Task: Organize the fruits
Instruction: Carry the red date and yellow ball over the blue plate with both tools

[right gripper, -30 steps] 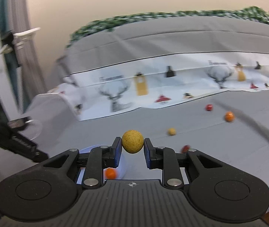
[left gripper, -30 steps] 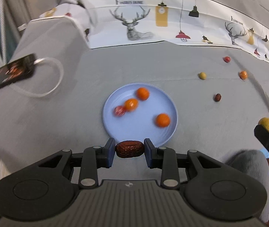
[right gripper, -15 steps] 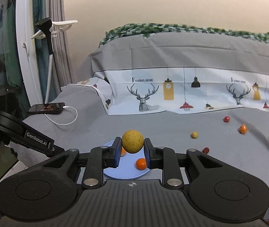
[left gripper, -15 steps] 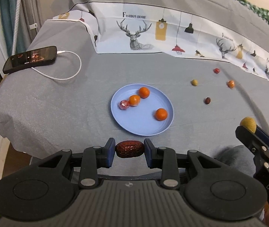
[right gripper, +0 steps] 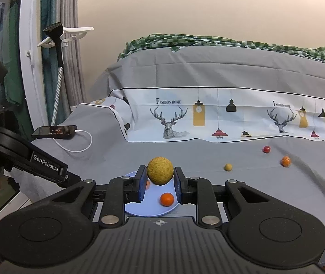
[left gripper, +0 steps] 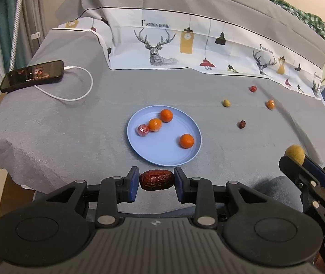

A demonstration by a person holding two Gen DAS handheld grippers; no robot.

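Red date point(left gripper: 156, 180) in left tool point(left gripper: 156, 183)

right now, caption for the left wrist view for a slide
Left gripper holds a red date short of a blue plate with four fruits on it.

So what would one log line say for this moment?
left gripper: holds red date | right gripper: holds yellow ball | blue plate: four fruits
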